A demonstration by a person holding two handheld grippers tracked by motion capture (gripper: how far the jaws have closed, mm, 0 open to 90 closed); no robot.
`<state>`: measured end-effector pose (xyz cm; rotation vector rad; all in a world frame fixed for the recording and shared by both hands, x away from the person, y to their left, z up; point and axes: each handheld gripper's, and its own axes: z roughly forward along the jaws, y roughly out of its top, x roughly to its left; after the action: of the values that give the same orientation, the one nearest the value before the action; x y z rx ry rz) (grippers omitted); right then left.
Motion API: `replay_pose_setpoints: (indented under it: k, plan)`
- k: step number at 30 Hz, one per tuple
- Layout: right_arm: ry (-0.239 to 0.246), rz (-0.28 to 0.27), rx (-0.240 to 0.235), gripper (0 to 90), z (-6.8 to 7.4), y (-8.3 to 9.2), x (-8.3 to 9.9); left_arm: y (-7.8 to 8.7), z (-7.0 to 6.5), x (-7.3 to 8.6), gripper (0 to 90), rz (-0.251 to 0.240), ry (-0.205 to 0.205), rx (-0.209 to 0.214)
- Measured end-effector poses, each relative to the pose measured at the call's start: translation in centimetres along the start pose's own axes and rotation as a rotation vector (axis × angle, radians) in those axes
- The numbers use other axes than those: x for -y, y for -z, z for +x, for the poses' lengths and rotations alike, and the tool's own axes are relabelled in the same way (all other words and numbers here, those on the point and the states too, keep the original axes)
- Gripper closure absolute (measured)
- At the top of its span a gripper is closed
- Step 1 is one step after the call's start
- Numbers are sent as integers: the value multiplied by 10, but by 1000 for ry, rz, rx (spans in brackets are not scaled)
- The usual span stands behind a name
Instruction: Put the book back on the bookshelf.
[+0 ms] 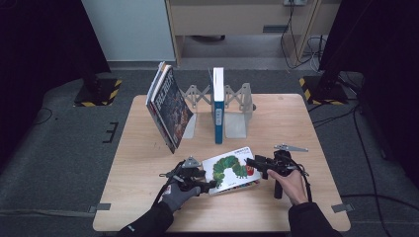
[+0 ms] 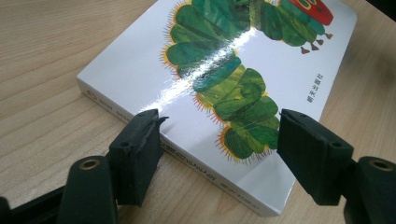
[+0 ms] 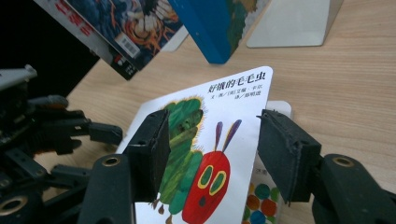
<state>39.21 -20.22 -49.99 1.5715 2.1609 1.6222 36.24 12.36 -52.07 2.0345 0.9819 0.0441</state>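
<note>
We are looking down on a wooden table (image 1: 148,197) where a person is working with a hand-held gripper in each hand. Lying flat near the near edge, between the two hands, is a picture book (image 1: 231,169) with a glossy white cover showing a green caterpillar with a red face.

The left gripper (image 1: 206,185) is sitting at the book's left near corner. In the left gripper view its jaws are standing apart with the corner between them: one jaw is beside the spine edge, the other is over the cover, and neither appears to be pressing, so we are reading it as open.

The right gripper (image 1: 250,162) is at the book's right end. In the right gripper view the front cover is tilting upward, away from the colourful pages beneath, and it is rising between the jaws. Whether the pads are actually squeezing it, we cannot tell.

Farther back, a blue book (image 1: 218,106) is standing upright in a grey extendable bookend rack (image 1: 236,111), and a few dark-covered books (image 1: 168,106) are leaning at the rack's left end.

We are judging the picture book to be a stiff board book: fairly light, rigid and not fragile. Its shiny cover is likely to be slippery, and a loose cover swings open. Gripping across the full thickness at the spine or a corner seems safest.
</note>
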Motion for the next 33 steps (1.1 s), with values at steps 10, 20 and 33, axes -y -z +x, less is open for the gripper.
replay_pose_setpoints:
  k: [10,20,33]
  plan:
    - [-62,-39,-12,431,0,0,1,0,0,1,296,-4,7,2]
    - [-122,-42,-5,426,-1,2,6,0,0,1,285,-5,4,5]
    - [-54,74,54,407,-7,-12,11,-2,3,1,303,12,8,-36]
